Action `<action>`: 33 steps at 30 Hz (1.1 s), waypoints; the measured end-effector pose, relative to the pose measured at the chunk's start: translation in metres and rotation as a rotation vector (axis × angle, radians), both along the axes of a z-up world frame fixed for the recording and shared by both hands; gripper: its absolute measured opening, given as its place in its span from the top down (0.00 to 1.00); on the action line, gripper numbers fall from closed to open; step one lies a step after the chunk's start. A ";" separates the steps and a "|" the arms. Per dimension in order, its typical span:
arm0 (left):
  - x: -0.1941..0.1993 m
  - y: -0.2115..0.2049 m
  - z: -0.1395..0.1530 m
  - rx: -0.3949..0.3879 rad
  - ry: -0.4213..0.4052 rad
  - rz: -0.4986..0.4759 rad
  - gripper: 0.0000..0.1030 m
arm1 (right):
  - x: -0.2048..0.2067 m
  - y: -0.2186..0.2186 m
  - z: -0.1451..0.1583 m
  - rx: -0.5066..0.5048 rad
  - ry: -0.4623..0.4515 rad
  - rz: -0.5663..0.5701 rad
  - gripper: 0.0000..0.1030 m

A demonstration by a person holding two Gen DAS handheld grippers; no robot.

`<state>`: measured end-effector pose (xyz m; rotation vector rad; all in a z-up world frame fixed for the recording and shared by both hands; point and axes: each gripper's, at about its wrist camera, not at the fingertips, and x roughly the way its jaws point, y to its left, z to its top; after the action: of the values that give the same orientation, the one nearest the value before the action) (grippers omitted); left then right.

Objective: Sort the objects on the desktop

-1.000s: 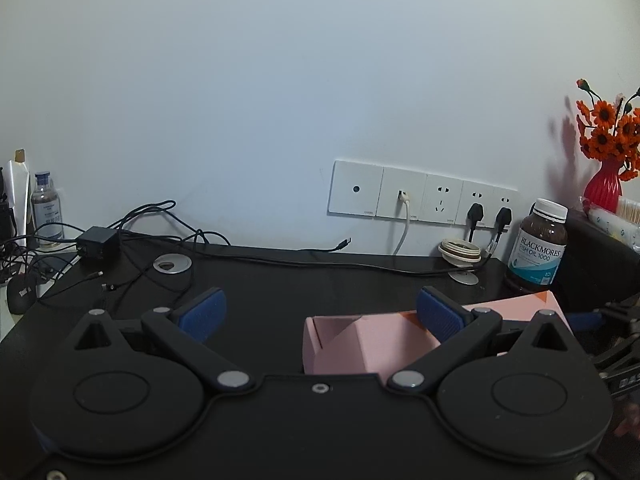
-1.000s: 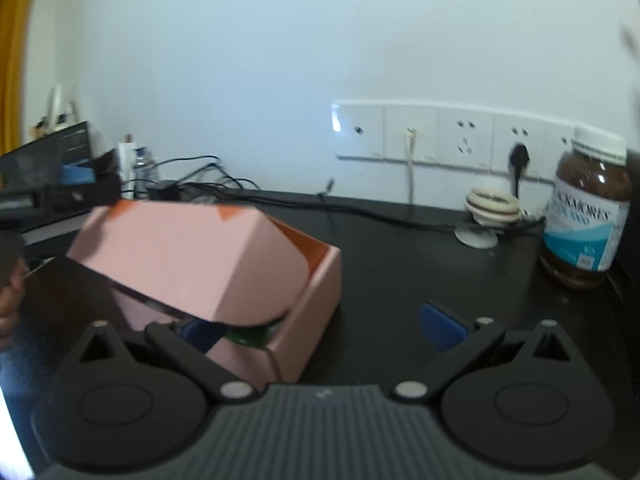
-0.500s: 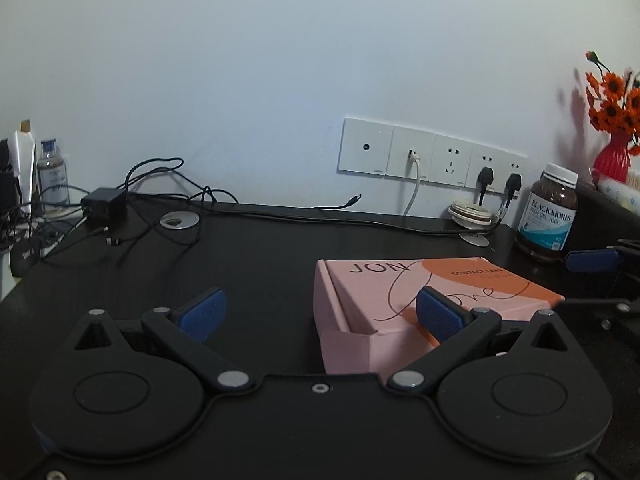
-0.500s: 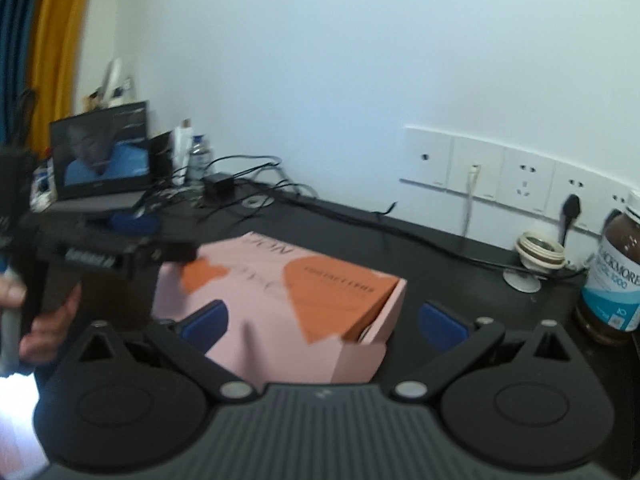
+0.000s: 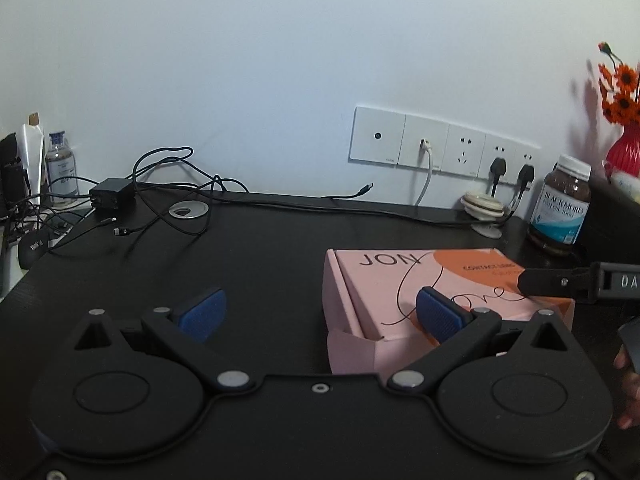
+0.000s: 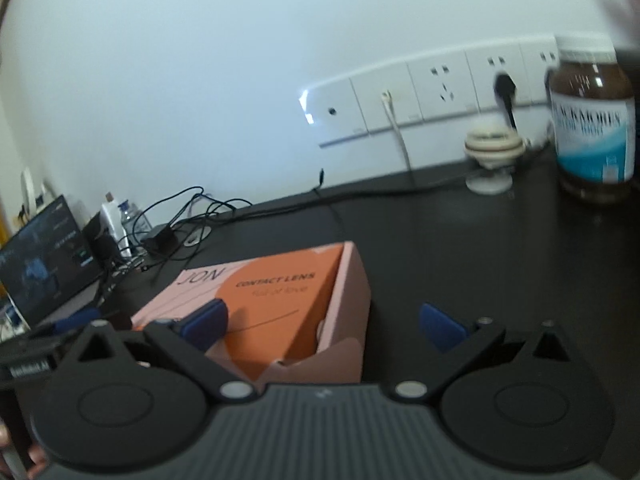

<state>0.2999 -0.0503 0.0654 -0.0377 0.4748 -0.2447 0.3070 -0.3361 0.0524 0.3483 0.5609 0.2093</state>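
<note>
We see a pink and orange box (image 5: 436, 280), printed "JON" and "CONTACT LENS", lying flat with its lid down on the black counter (image 5: 260, 256). Our left gripper (image 5: 320, 312) has its fingers spread wide and holds nothing: the right finger (image 5: 438, 314) sits in front of the box's lid near its front edge, while the left finger (image 5: 202, 312) is over bare counter well to the box's left. Our right gripper (image 6: 322, 322) is likewise spread and empty; its left finger (image 6: 206, 322) overlaps the lid, and its right finger (image 6: 442, 326) is over the counter just beside the box's right wall. In the left wrist view, a black arm of the right gripper reaches across the box's far right corner. A brown supplement bottle (image 5: 562, 206) stands near the wall sockets (image 5: 436, 142), apart from the box.
</note>
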 end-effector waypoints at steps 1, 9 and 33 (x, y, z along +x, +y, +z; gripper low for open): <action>0.000 -0.001 0.000 0.004 0.000 0.001 0.00 | -0.001 0.000 -0.001 0.005 0.000 -0.004 0.01; -0.004 -0.004 -0.002 0.045 -0.013 0.007 0.00 | -0.005 0.000 -0.003 0.029 0.018 -0.021 0.01; -0.004 -0.006 -0.013 0.078 -0.010 0.006 0.00 | -0.016 -0.001 -0.010 -0.017 0.056 -0.062 0.01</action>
<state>0.2959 -0.0558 0.0525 0.0382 0.4734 -0.2200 0.2915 -0.3375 0.0427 0.3554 0.6058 0.1351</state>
